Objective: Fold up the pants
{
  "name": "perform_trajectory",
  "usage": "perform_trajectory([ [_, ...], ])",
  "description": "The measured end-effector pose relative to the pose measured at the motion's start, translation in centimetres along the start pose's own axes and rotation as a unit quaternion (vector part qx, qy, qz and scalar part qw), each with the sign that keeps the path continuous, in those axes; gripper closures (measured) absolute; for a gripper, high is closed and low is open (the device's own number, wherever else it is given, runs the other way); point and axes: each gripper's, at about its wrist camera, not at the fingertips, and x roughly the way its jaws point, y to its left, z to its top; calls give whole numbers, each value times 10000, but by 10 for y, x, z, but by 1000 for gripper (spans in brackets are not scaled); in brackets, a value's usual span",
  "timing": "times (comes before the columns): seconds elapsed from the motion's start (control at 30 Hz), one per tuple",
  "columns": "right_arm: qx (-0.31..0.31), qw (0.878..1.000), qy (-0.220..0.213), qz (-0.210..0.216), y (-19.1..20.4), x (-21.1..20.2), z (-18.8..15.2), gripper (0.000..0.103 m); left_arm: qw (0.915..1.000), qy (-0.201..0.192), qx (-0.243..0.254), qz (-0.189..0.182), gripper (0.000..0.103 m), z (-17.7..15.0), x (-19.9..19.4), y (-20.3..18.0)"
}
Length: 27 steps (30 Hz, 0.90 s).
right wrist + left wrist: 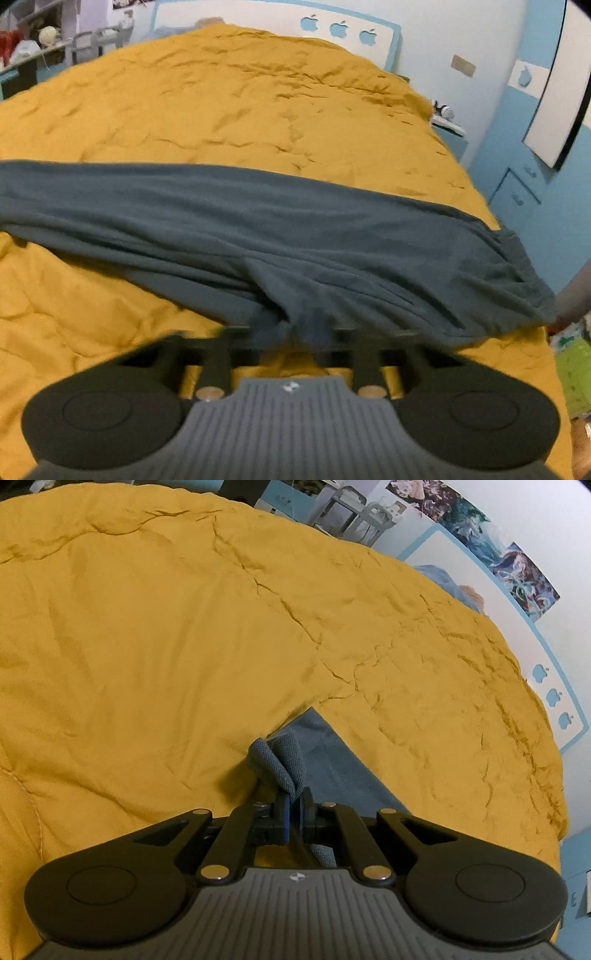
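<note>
Grey-blue pants point(258, 229) lie stretched across the yellow bed cover point(240, 103), running left to right, with the gathered waistband at the right. My right gripper point(310, 332) is shut on a bunched fold of the pants at their near edge; the view is blurred. In the left wrist view, my left gripper point(294, 808) is shut on a rolled edge of the pants point(280, 764), and a flat corner of the cloth lies just beyond on the cover point(147, 627).
The bed fills both views. A white and blue headboard point(343, 29) with apple cut-outs stands at the far end. A blue nightstand point(448, 133) and blue cabinet point(517, 192) stand to the right. Shelves with clutter point(33, 44) are at the far left.
</note>
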Motion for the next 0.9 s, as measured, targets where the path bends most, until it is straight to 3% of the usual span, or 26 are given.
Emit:
perform_trajectory([
  [0.23,295,9990,-312,132,-23,-53,0,103,9998,-113,-115,-147,99,11,-25,-8],
  [0.37,255,9993,-212,183,-24,-77,-8,103,9999,-79,62,-77,99,10,-39,-3],
  [0.5,372,9984,165,397,-25,-65,-32,103,9999,93,-59,71,99,-3,-31,14],
  [0.6,513,9963,374,584,-27,-48,-44,102,10000,-33,-68,46,99,-12,-33,15],
  [0.67,719,9937,410,751,-30,-47,-46,91,9996,-206,-88,-148,99,-13,-43,9],
  [0.7,759,9934,362,778,-33,-51,-45,70,9991,-328,16,-262,99,-13,-51,1],
  [0.77,709,9940,146,814,-40,-67,-40,55,9966,-584,418,-409,99,-15,-71,-25],
  [0.9,861,9933,-43,773,-63,-86,-26,52,9840,-1014,1298,-678,99,-33,-108,-93],
])
